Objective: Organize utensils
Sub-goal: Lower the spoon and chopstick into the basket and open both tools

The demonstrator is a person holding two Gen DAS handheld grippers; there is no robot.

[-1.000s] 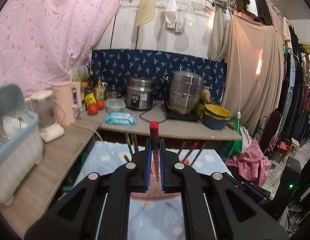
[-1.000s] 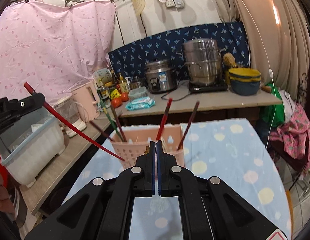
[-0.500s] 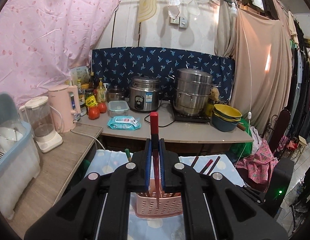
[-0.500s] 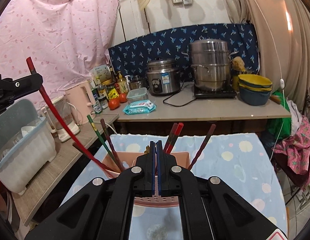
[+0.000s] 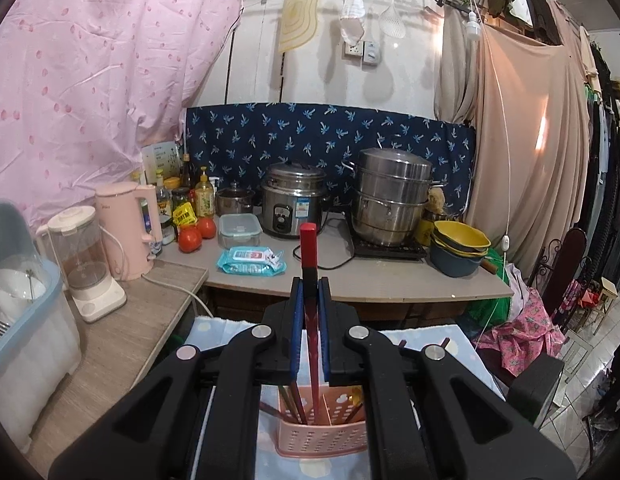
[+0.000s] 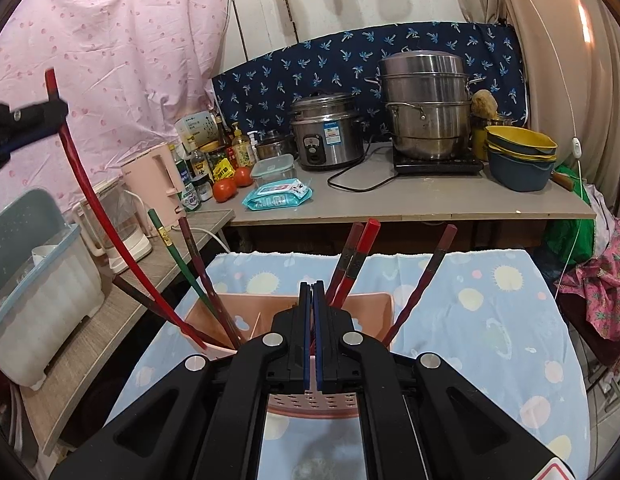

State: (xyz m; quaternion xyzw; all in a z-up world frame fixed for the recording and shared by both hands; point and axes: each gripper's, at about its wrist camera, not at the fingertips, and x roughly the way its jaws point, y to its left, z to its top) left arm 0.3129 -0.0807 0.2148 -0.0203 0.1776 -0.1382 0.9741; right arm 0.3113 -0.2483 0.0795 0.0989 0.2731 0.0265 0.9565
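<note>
My left gripper (image 5: pixel 310 292) is shut on a red chopstick (image 5: pixel 308 248) that stands upright, its lower end down inside the pink perforated utensil basket (image 5: pixel 324 438). In the right wrist view the same chopstick (image 6: pixel 83 184) slants from the left gripper (image 6: pixel 25 120) at the far left into the basket (image 6: pixel 374 300). Several more chopsticks lean in the basket, a green one (image 6: pixel 171 246) and dark red ones (image 6: pixel 356 256). My right gripper (image 6: pixel 312 292) is shut and empty, just above the basket's near side.
The basket sits on a table with a blue spotted cloth (image 6: pixel 490 320). A wooden counter at left holds a blue dish rack (image 5: pixel 17 320), blender (image 5: pixel 85 264) and pink kettle (image 5: pixel 127 228). The back counter holds a rice cooker (image 5: pixel 293 204), steamer pot (image 5: pixel 394 196) and bowls (image 5: pixel 460 252).
The left gripper has risen and drawn back, turning the red chopstick upright, with its lower end going into the basket. The right gripper has risen over the basket and stays shut.
</note>
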